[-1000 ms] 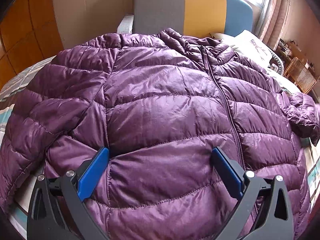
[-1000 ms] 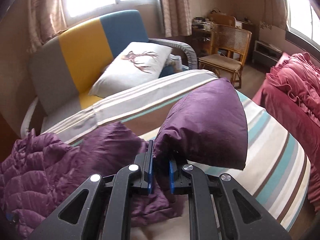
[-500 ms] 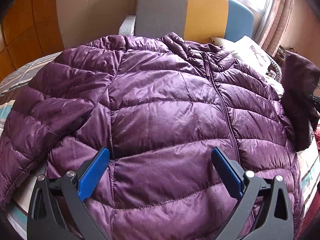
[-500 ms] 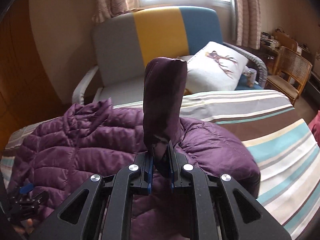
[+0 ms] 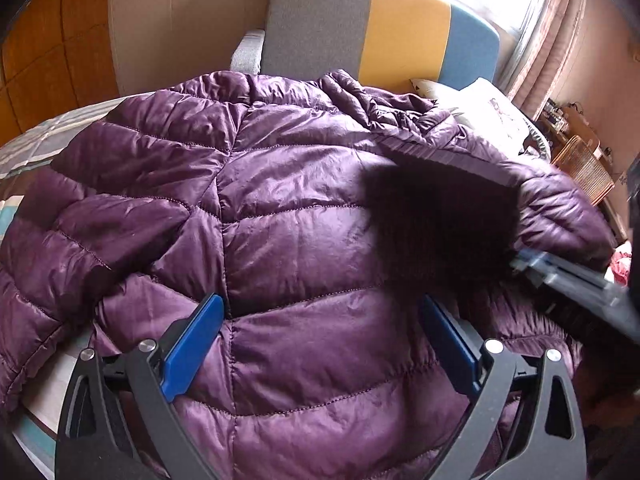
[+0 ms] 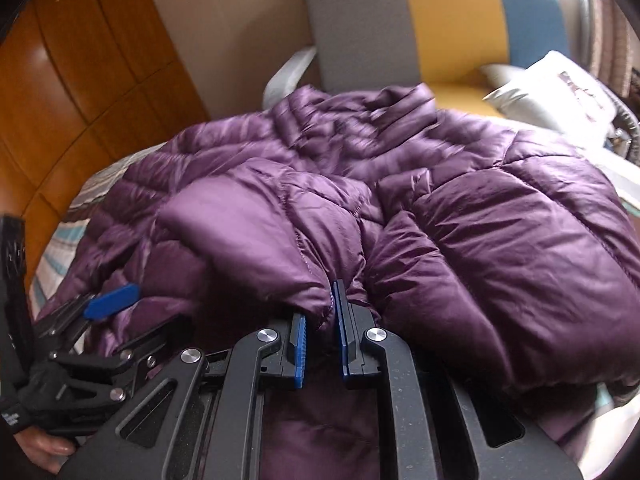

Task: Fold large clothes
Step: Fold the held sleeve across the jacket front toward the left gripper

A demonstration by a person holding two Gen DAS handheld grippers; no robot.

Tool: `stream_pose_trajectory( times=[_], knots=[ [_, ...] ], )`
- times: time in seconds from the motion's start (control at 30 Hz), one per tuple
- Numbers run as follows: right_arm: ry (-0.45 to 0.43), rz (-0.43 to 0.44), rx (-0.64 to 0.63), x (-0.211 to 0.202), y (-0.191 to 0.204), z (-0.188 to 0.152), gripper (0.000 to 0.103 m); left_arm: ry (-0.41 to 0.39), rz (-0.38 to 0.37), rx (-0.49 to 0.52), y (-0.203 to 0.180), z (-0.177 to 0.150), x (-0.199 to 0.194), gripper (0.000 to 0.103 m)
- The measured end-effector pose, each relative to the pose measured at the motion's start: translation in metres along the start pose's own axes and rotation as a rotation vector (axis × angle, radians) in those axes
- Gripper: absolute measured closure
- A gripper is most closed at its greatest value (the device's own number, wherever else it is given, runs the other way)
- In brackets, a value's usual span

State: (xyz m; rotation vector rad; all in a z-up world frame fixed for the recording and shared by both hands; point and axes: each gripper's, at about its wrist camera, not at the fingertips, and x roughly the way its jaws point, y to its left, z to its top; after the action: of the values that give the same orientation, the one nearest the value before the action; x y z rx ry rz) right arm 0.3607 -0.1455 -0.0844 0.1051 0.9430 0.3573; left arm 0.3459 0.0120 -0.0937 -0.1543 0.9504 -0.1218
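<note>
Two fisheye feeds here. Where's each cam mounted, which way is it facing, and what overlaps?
Left wrist: rides the left gripper, looks along its open blue fingers over the purple jacket toward the striped armchair.
Right wrist: rides the right gripper, looks across the jacket toward the same armchair; its fingers pinch the sleeve cuff; a gloved hand shows low left.
Shared: jacket, armchair, white pillow; each view catches the other gripper.

Domestic bedroom or living room. Evidenced by: striped bedding (image 5: 36, 148) underfoot of the work area, upholstered sofa (image 5: 404, 36) in grey, yellow and blue, printed cushion (image 5: 496, 112), curtained window (image 5: 560, 20), wood-panelled wardrobe (image 6: 80, 80), rattan chair (image 5: 584, 164).
</note>
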Motion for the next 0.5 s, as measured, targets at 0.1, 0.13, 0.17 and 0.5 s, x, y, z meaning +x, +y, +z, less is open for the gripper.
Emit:
stream_pose_trajectory(
  times=[0.1, 0.13, 0.17, 0.5],
  knots=[
    [0.010, 0.021, 0.010, 0.006, 0.006, -0.006, 0.080, -0.003, -0.020, -0.016, 0.004, 0.001, -0.004, 0.010],
    [0.009, 0.028, 0.016, 0.005, 0.006, -0.008, 0.077, -0.004, -0.025, -0.018, 0.004, 0.001, -0.005, 0.011],
    [0.006, 0.032, 0.018, 0.003, 0.006, -0.010, 0.076, -0.006, -0.028, -0.020, 0.005, 0.001, -0.007, 0.011],
    [-0.028, 0.020, 0.021, -0.013, 0.007, -0.024, 0.053, -0.026, -0.069, -0.036, 0.001, 0.003, -0.022, 0.012]
  ],
)
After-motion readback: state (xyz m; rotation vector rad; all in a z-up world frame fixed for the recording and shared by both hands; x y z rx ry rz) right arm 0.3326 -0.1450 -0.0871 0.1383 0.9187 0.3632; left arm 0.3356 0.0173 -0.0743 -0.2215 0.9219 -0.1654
